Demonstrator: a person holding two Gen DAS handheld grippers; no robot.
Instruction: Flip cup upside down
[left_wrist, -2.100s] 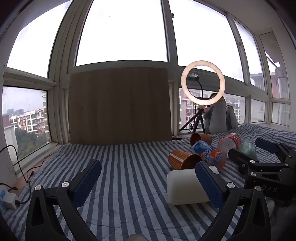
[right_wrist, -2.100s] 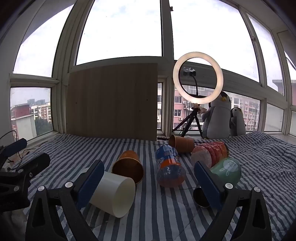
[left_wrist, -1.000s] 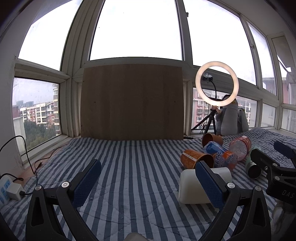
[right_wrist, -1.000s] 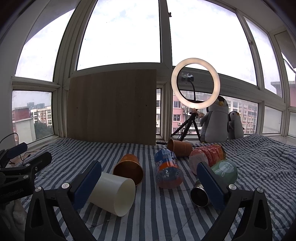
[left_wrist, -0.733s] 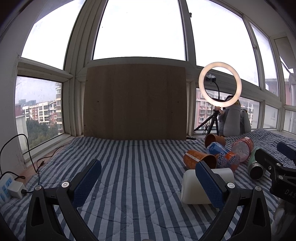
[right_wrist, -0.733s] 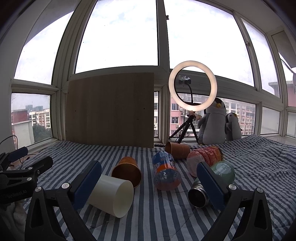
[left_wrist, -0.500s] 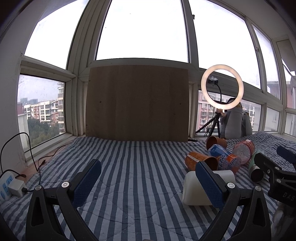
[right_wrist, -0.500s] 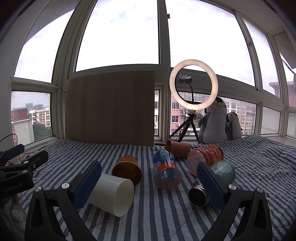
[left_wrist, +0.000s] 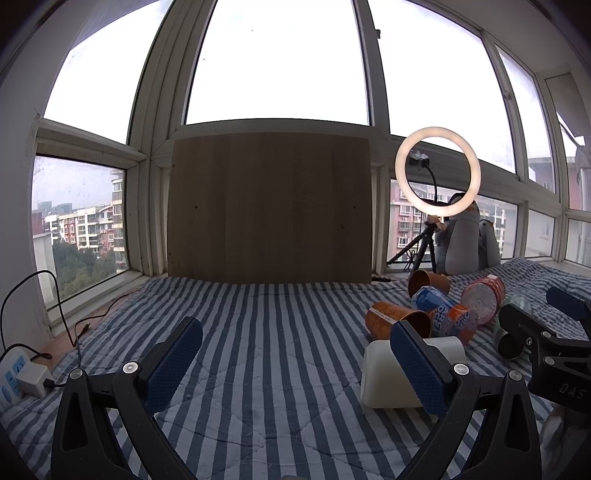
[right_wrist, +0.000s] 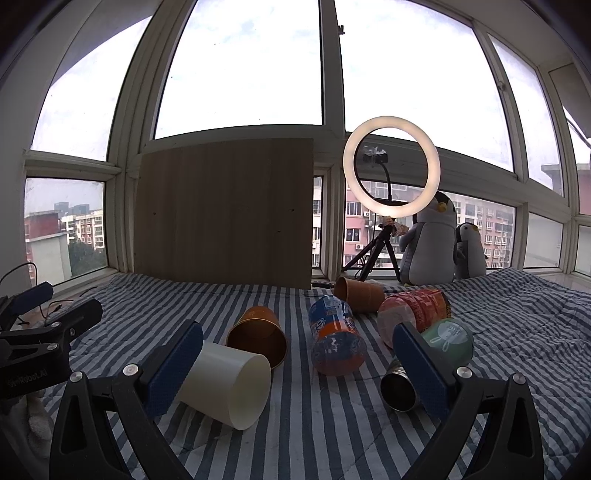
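Note:
Several cups lie on their sides on a blue-and-white striped quilt (right_wrist: 332, 435). A white cup (right_wrist: 225, 384) lies nearest, mouth toward me, partly behind my right gripper's left finger. Beyond it lie an orange cup (right_wrist: 258, 334), a blue-orange cup (right_wrist: 334, 341), a brown cup (right_wrist: 360, 293), a red cup (right_wrist: 413, 314), a green cup (right_wrist: 448, 339) and a steel cup (right_wrist: 399, 386). My right gripper (right_wrist: 295, 373) is open and empty, just short of them. My left gripper (left_wrist: 291, 367) is open and empty, left of the white cup (left_wrist: 388, 376). The right gripper (left_wrist: 554, 343) shows in the left wrist view.
A wooden board (right_wrist: 223, 214) leans on the window at the back. A ring light on a tripod (right_wrist: 391, 166) and two penguin plush toys (right_wrist: 430, 243) stand at the back right. A power strip with cables (left_wrist: 22, 376) lies at the quilt's left edge.
Both views have tilted up slightly and drawn back a little. The cups have not moved. Both grippers stay open.

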